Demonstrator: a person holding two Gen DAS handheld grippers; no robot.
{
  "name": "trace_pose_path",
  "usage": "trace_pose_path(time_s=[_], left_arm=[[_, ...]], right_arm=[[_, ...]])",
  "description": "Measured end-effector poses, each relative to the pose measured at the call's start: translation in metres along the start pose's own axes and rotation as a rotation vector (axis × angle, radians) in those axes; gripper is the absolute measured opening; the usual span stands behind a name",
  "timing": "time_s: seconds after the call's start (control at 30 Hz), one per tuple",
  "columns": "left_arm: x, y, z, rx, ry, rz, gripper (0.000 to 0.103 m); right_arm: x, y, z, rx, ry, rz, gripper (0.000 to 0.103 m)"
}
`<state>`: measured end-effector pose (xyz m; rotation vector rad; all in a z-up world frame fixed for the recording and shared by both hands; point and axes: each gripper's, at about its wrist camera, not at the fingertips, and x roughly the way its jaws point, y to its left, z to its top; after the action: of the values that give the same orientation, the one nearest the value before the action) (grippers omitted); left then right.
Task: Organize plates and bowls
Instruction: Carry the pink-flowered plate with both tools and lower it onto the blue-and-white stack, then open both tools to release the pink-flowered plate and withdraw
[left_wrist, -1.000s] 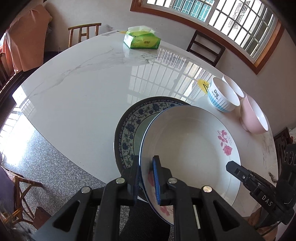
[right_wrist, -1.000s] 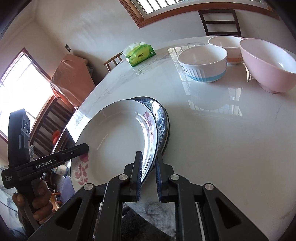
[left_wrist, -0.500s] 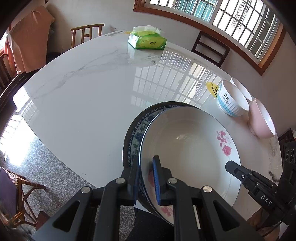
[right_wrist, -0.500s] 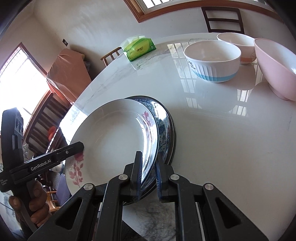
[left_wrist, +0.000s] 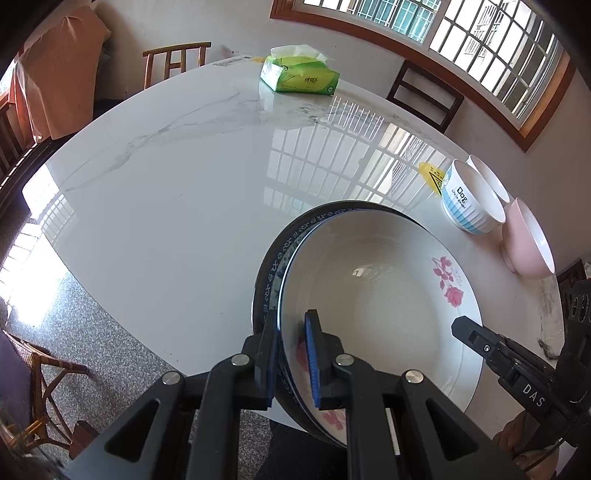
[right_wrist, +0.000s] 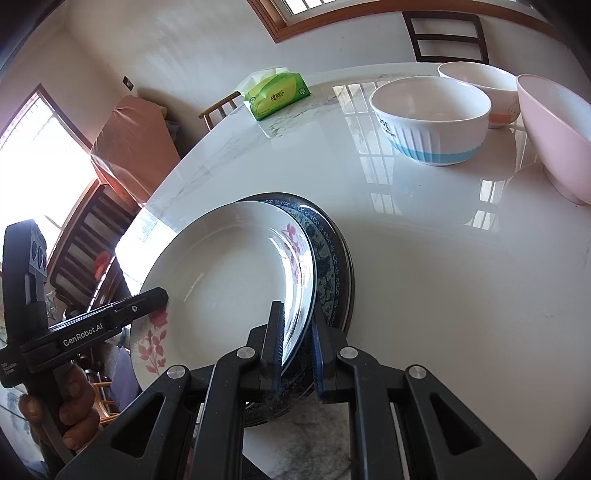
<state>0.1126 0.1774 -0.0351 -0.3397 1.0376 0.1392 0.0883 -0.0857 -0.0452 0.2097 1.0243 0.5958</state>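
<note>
Fingers (left_wrist: 312, 354) pinch rose plate (left_wrist: 388, 295), probably resting; glossy marble table (left_wrist: 177, 192).

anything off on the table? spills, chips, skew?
No spills or chips visible. The rose plate sits off-centre on the blue-patterned plate, both tools gripping its rim; both plates overhang the table edge.

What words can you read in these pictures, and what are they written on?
"GenRobot.AI": on the left tongs handle.
"DAS": on the right tongs arm.
"Dog": on the striped bowl; the smaller line under it is too small to read.
Tissue pack: logo print too blurred.
Yellow sticker: a warning triangle, unreadable.
</note>
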Motion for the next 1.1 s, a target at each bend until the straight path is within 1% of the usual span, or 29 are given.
trace_pose_path(time_s=[0.4,0.53,0.7,0.77,0.83,0.9,0.93,1.0,1.03,1.1], left_arm=[[-0.001,0.003,-0.001,0.000,-0.018,-0.004,0.014],[-0.004,0.004,-0.001,0.001,-0.030,0.009,0.014],[-0.014,0.000,0.000,0.035,-0.084,0.047,0.014],[-0.016,0.000,-0.001,0.033,-0.086,0.041,0.014],[-0.017,0.000,-0.002,0.031,-0.085,0.038,0.014],[-0.017,0.001,-0.003,0.026,-0.083,0.032,0.014],[-0.017,0.001,-0.004,0.023,-0.083,0.027,0.014],[-0.018,0.001,-0.007,0.021,-0.086,0.020,0.014],[-0.020,0.000,-0.009,0.021,-0.091,0.021,0.014],[-0.022,-0.001,-0.011,0.030,-0.099,0.011,0.019]], right_arm=[[0.003,0.006,0.001,-0.031,-0.012,-0.021,0.014],[0.003,0.012,0.000,-0.071,-0.025,-0.052,0.015],[0.003,0.020,-0.002,-0.130,-0.051,-0.112,0.016],[0.003,0.023,-0.002,-0.153,-0.059,-0.133,0.017],[0.004,0.027,-0.003,-0.183,-0.067,-0.156,0.020],[0.004,0.033,-0.003,-0.227,-0.083,-0.188,0.029],[0.005,0.038,-0.005,-0.254,-0.092,-0.208,0.032],[0.003,0.046,-0.008,-0.315,-0.129,-0.260,0.043],[0.001,0.050,-0.009,-0.343,-0.150,-0.280,0.046],[-0.003,0.057,-0.011,-0.384,-0.178,-0.306,0.052]])
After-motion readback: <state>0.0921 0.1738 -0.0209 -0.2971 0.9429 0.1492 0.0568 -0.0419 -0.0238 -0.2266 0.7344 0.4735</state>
